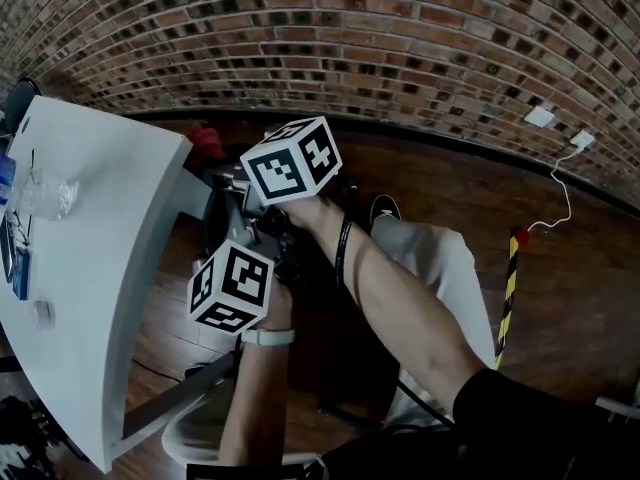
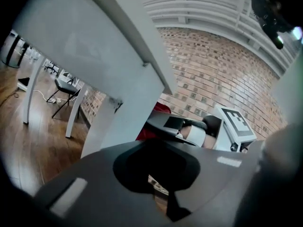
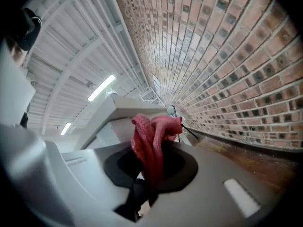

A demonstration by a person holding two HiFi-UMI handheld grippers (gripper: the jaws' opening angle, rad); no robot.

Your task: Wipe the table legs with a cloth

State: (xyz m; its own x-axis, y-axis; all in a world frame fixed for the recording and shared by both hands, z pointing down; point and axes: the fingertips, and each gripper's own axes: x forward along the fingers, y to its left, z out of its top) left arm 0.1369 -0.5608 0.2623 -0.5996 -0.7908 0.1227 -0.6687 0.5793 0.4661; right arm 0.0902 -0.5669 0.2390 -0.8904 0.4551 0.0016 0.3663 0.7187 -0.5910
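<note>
Right gripper is clamped on a red cloth that bunches beyond its fingertips, beside the white table leg. Left gripper is all but closed, empty.

The cloth in my right gripper is red with pinkish creases. My marker cubes bear black-and-white squares. At left, the table is plain white. The far wall is brown-and-tan brick, the floor dark brown wood, and the post at right is striped yellow and black.
</note>
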